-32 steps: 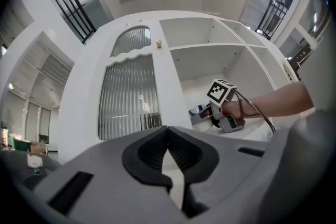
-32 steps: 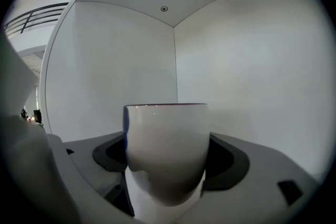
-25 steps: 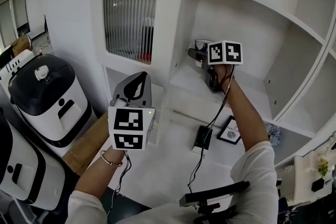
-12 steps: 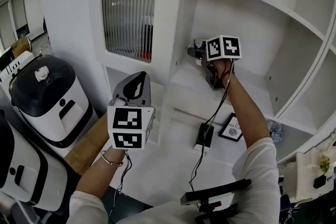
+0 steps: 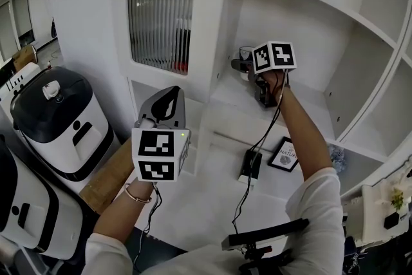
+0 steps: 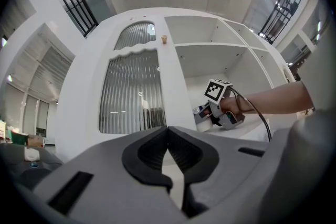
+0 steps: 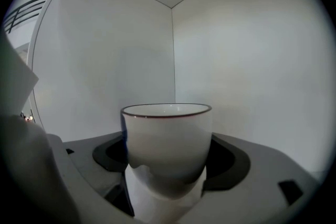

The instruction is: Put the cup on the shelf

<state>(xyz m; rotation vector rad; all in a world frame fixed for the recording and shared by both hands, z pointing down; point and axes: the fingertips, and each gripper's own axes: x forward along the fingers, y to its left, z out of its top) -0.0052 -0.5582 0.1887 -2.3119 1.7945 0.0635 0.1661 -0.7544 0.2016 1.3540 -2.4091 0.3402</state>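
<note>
Your right gripper (image 5: pixel 248 66) has crept only slightly deeper into the shelf (image 5: pixel 302 106) this last second, fingers still clenched on the upright cup (image 7: pixel 167 139) near its far-left corner, so letting go remains, while your left gripper (image 6: pixel 168 144) idles pinched shut, empty.

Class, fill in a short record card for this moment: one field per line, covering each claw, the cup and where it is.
Right claw: shut on the cup, inside the open shelf bay
Cup: white, thin dark rim line, upright, facing the bay's back corner
Cup set down: cannot tell, its base is hidden between the jaws
Shelf: white board of the open bay
Left claw: shut, empty, held low outside the cabinet
Cabinet door: ribbed glass, left of the bay
</note>
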